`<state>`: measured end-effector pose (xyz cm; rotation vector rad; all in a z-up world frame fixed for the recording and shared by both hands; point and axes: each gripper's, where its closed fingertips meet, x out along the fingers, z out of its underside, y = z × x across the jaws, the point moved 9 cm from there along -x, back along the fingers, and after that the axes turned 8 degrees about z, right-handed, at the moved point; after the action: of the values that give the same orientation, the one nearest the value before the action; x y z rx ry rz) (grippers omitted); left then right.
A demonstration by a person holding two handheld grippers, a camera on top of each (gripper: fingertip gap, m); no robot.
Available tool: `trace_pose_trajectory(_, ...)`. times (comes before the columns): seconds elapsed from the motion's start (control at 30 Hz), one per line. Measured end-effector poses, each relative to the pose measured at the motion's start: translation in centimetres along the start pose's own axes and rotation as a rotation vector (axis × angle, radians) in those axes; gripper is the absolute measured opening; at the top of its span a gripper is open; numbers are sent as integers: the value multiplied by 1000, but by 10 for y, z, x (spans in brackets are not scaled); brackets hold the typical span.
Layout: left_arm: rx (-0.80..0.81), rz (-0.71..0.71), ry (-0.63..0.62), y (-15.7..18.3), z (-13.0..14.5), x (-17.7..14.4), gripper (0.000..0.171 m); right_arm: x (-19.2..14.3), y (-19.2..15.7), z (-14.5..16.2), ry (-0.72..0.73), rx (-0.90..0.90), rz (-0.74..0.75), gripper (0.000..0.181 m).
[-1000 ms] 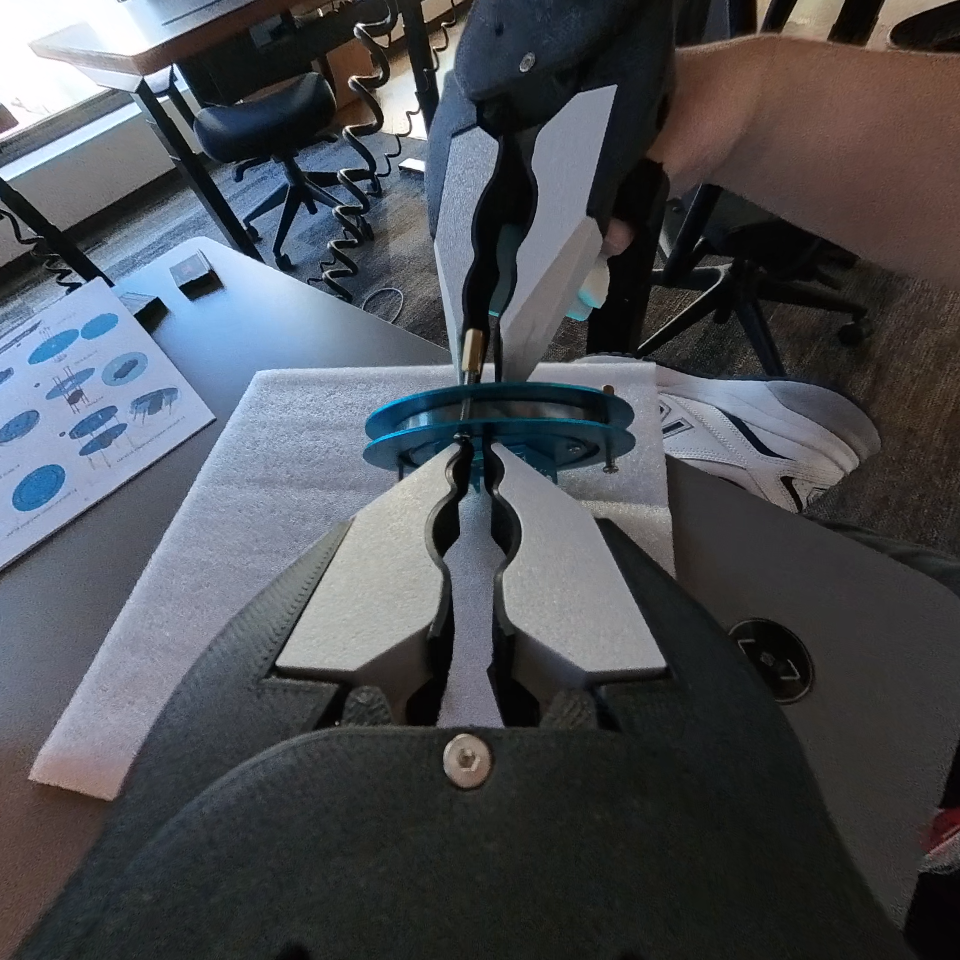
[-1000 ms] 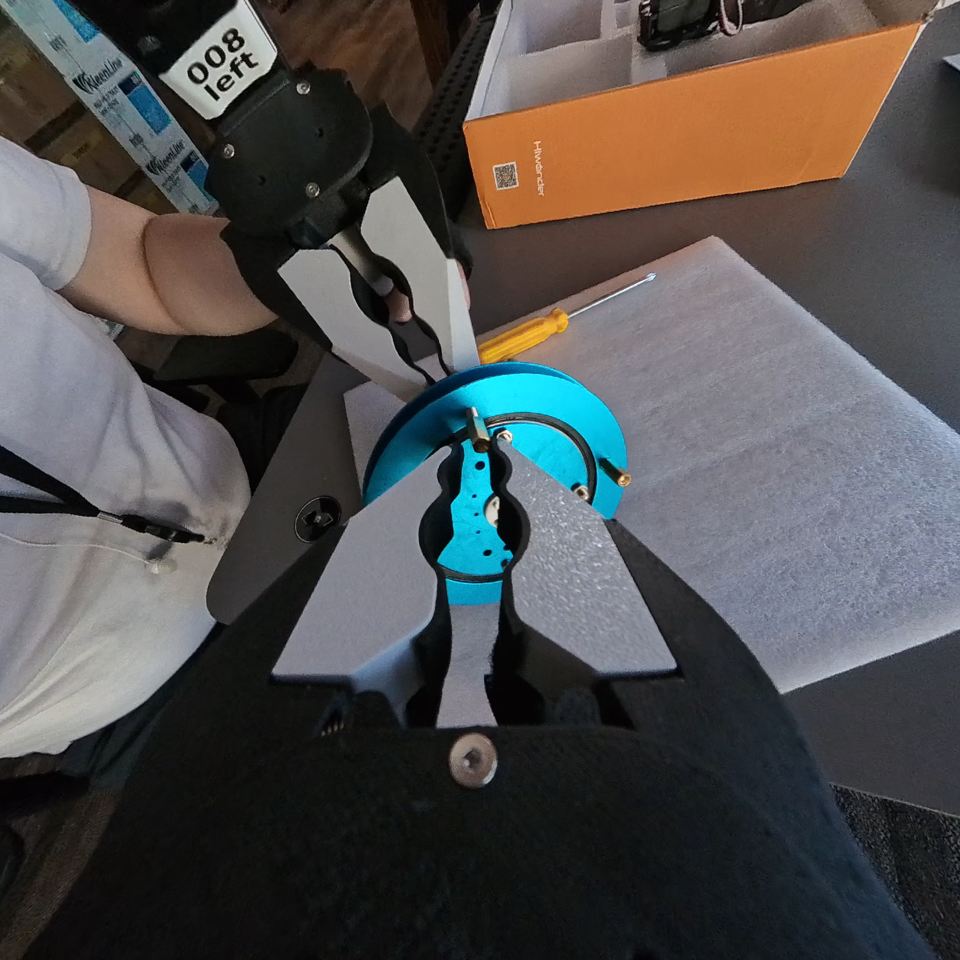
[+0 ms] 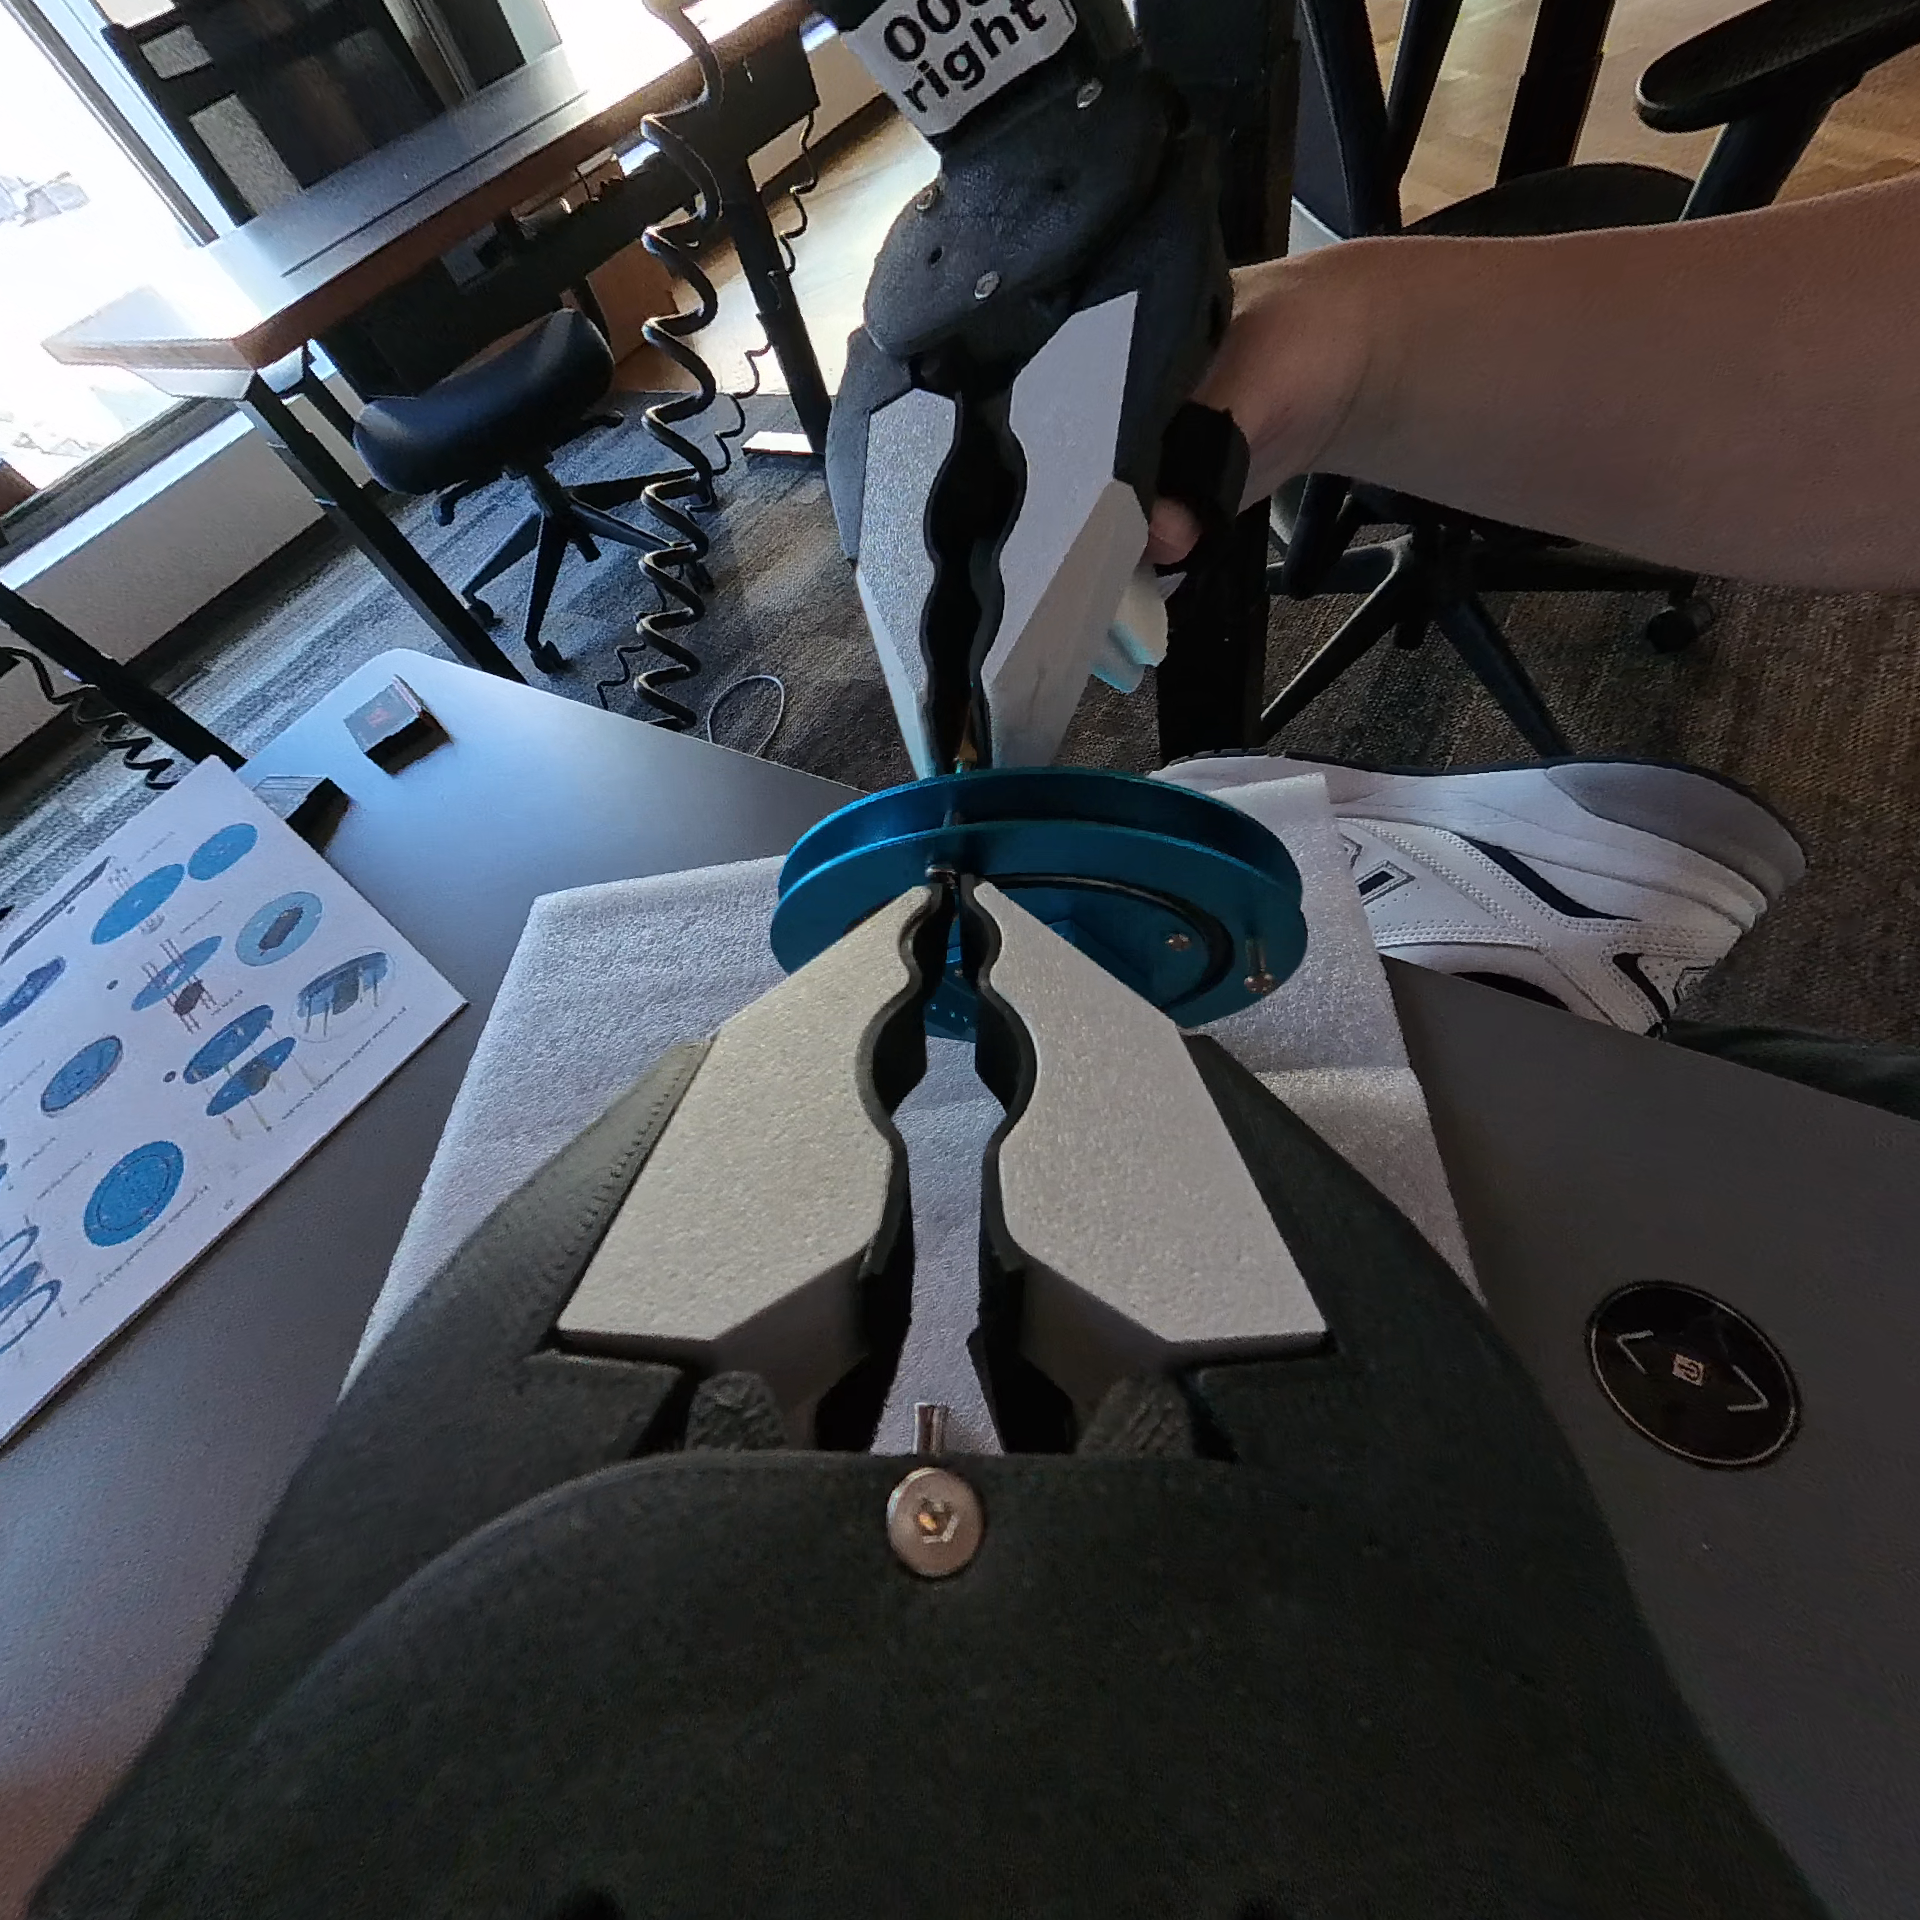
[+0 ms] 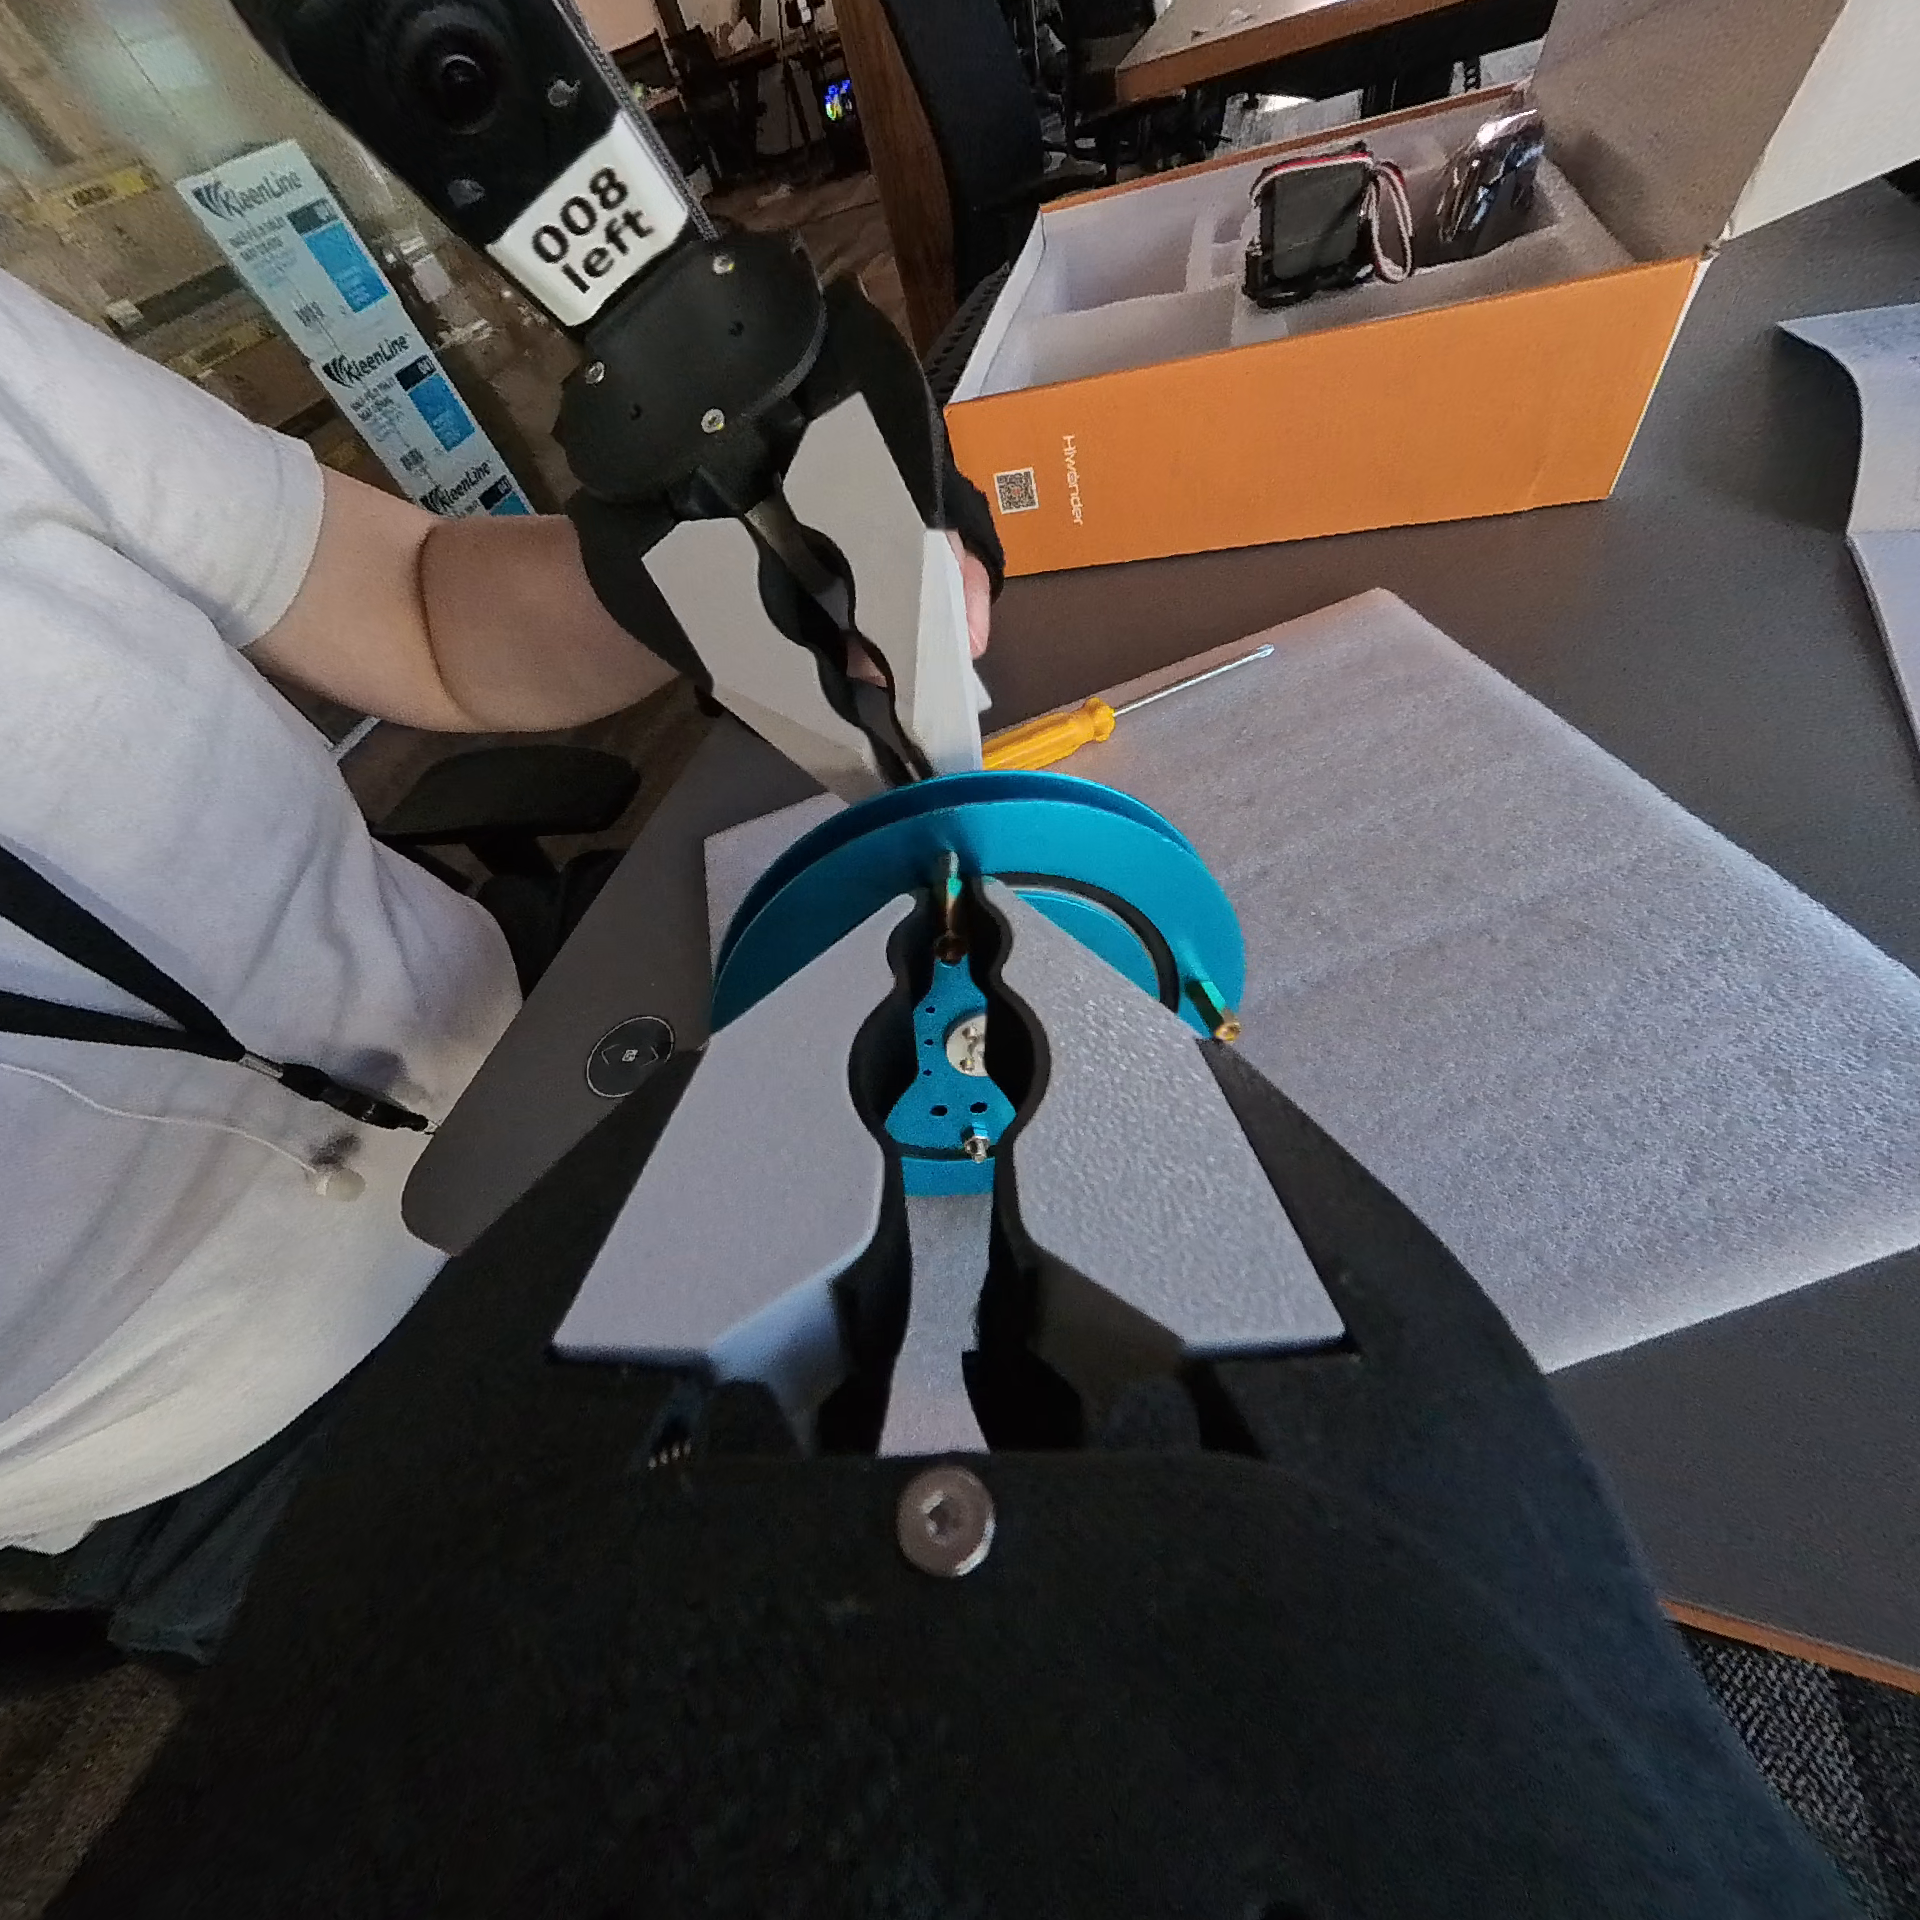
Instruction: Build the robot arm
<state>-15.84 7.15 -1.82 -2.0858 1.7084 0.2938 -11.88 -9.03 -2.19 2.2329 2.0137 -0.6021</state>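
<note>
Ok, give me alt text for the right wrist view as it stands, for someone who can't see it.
The right gripper pinches a brass standoff on a tilted blue disc assembly, whose far rim the left gripper grips. The assembly is above a white foam sheet on a dark table, with a yellow screwdriver and an open orange box beyond.

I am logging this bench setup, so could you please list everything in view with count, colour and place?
disc assembly: one, blue, tilted above the foam sheet
brass standoff: one, gold, on the disc
foam sheet: one, white, on the table
screwdriver: one, yellow handle, on the foam
box: one, orange, open, far table side
instruction sheet: one, white and blue, left of the foam
left tongs: shut on the disc rim
right tongs: shut on the standoff
</note>
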Motion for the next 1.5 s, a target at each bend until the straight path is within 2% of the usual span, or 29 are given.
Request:
trace_pose_trajectory(0.37, 10, -25, -38, 7, 3, -11, 0, 13, -8, -7, 2, -14, -7, 3)
trace_pose_trajectory(0.7, 7, -86, -57, 25, 5, -57, 0, 47, -34, -21, 42, -38, -53, 3)
trace_pose_trajectory(0.87, -7, -84, -88, 37, 15, -70, 0, 63, -46, -12, 46, -20, -60, 3)
trace_pose_trajectory(1.03, -67, -86, -15, 39, 24, -73, 0, 67, -48, -7, 94, 36, -67, 3)
trace_pose_trajectory(1.13, -93, -85, 20, 39, 27, -77, 11, 67, -53, -7, 88, 16, -62, 3)
trace_pose_trajectory(1.23, -153, -72, 47, 37, 29, -89, 20, 68, -54, -6, 93, 27, -62, 3)
trace_pose_trajectory(1.33, -235, -130, -12, 29, 38, -106, 19, 67, -53, -6, 99, 34, -62, 3)
trace_pose_trajectory(1.4, -361, -219, -90, 16, 51, -116, 20, 67, -52, -6, 102, 34, -61, 3)
trace_pose_trajectory(1.5, -633, -261, -169, -3, 69, -119, 30, 67, -52, -5, 108, 29, -65, 3)
